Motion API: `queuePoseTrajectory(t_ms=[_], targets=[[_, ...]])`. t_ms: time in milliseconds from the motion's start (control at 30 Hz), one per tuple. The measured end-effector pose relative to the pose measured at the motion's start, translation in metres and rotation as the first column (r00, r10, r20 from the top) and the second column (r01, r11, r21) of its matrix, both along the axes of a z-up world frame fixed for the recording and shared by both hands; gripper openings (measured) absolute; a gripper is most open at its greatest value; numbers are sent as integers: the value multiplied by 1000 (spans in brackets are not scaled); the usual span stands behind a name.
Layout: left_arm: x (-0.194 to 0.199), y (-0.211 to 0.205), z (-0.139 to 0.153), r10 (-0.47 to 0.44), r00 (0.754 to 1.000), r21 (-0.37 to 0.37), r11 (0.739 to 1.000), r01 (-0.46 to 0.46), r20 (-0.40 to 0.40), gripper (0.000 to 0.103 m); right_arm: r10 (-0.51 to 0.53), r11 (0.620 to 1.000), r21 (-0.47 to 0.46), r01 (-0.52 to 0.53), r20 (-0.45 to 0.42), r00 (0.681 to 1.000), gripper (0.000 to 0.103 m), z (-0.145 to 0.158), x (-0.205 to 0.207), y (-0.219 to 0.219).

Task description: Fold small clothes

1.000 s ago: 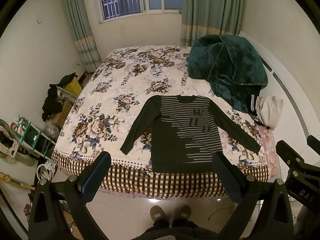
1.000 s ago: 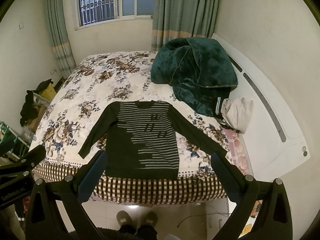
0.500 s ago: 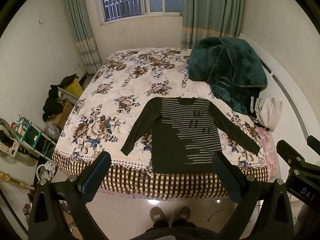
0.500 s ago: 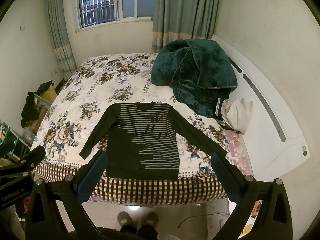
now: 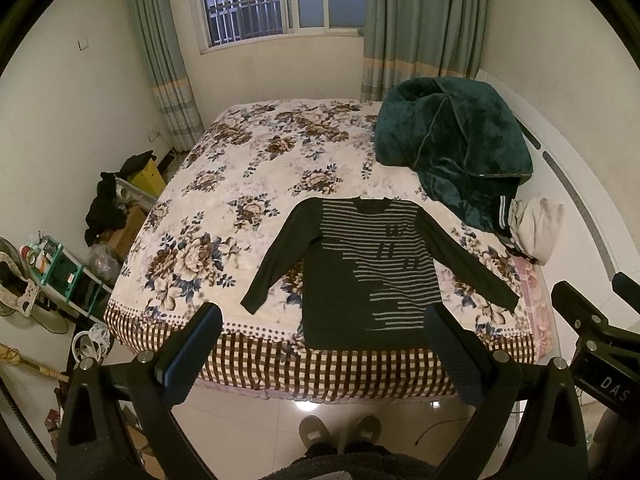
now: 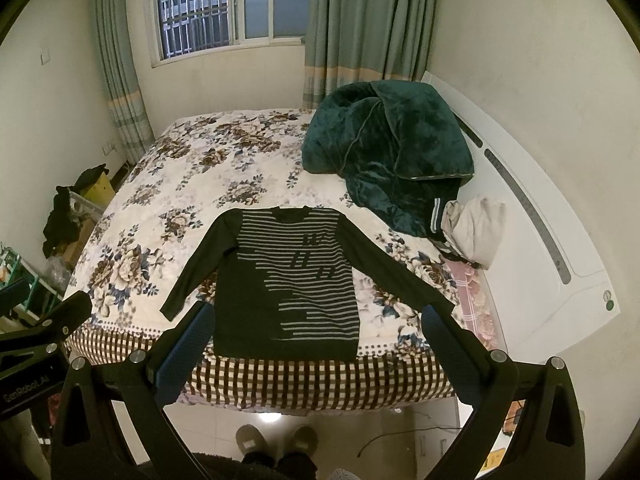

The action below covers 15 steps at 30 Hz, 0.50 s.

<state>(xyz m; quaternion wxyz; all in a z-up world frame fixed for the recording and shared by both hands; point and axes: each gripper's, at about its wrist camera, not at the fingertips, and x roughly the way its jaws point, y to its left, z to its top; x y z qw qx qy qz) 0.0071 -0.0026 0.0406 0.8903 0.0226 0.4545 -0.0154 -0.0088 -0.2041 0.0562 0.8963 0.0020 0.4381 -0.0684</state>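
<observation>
A dark long-sleeved sweater with grey stripes (image 5: 360, 272) lies flat, face up, sleeves spread, at the near edge of the floral bed (image 5: 224, 208). It also shows in the right wrist view (image 6: 288, 280). My left gripper (image 5: 322, 332) is open and empty, held high above the floor in front of the bed, well short of the sweater. My right gripper (image 6: 316, 332) is likewise open and empty, beside the left one; its body shows at the right of the left wrist view (image 5: 592, 340).
A dark green plush blanket (image 5: 452, 148) is heaped at the bed's far right, with a pale cloth bundle (image 5: 536, 224) beside it. Boxes, dark clothes and a small shelf (image 5: 60, 264) crowd the floor left of the bed. The person's slippers (image 5: 340, 432) stand on the tiles.
Both views have drifted slightly; the bed and sweater sit a little lower in frame. The sweater has not moved and both grippers stay open.
</observation>
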Motion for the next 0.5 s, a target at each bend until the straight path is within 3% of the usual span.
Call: queuePoseTrajectory(t_ms=[500], targets=[[-1, -2, 0, -4, 1000, -4, 1000, 4, 2, 103, 5, 1000, 0, -5, 3, 1000, 103, -1, -1, 2]])
